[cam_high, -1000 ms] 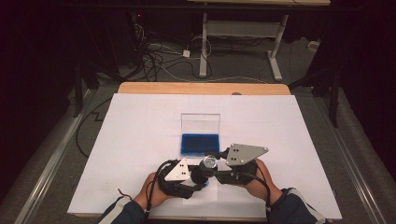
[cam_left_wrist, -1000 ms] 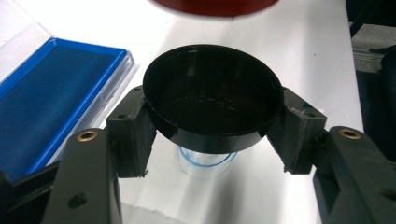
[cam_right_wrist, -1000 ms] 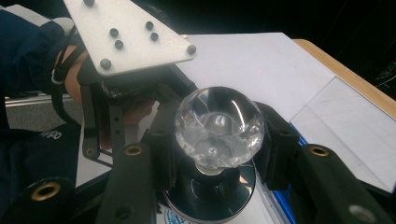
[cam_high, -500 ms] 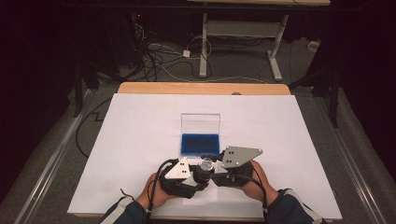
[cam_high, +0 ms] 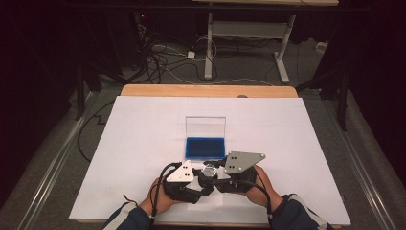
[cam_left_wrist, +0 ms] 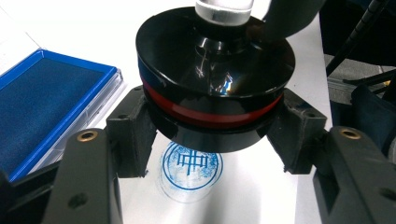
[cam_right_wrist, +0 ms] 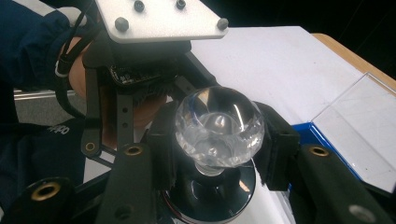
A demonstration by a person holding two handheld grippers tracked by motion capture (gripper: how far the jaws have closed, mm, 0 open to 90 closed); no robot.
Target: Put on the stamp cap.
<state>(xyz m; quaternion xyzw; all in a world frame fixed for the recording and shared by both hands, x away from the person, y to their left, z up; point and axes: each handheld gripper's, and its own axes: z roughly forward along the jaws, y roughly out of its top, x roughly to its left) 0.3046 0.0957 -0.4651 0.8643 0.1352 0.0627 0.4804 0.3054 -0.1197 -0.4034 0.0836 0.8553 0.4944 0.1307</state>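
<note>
The left gripper (cam_left_wrist: 205, 135) clamps the stamp (cam_left_wrist: 215, 88) by its base and the right gripper (cam_right_wrist: 217, 140) pinches its clear knob (cam_right_wrist: 217, 126), lifted above a blue imprint (cam_left_wrist: 190, 163) near the paper's (cam_high: 143, 134) front edge. Uneven pull between the two grips could tilt the stamp and smear the wet print, or let it slip onto the ink pad (cam_high: 205, 147).

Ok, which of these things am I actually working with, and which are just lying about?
In the job:
stamp, lifted off the paper
its clear knob
blue imprint
ink pad, lid open
white paper
left claw on the stamp's base
right claw on the knob

Lying about:
cables on the floor
desk frame behind
</note>
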